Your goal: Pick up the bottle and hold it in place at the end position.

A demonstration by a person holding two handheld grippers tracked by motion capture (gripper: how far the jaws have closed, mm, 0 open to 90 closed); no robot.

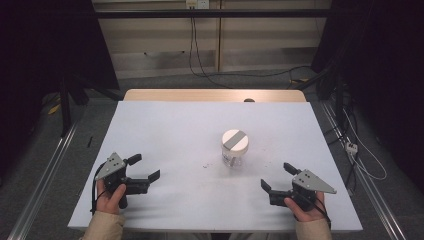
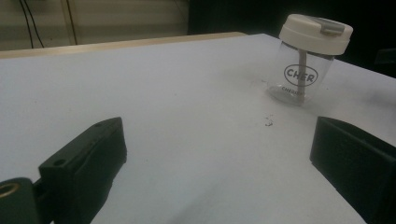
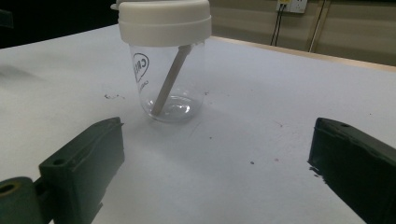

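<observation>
A clear plastic jar (image 1: 233, 150) with a cream lid and a grey flip tab stands upright near the middle of the white table (image 1: 175, 125). A thin stick hangs inside the jar (image 3: 166, 84) from the lid. My left gripper (image 1: 145, 167) rests at the front left, held by a hand, its jaws wide apart with nothing between them. The jar (image 2: 308, 60) lies far ahead and to the right of it. My right gripper (image 1: 277, 176) sits at the front right, open and empty, with the jar a short way ahead of it.
Small dark specks (image 1: 206, 165) lie on the table left of the jar. A wooden strip (image 1: 215, 95) runs along the table's far edge. Cables (image 1: 200, 60) trail on the floor behind, and metal rails (image 1: 45, 170) flank both sides.
</observation>
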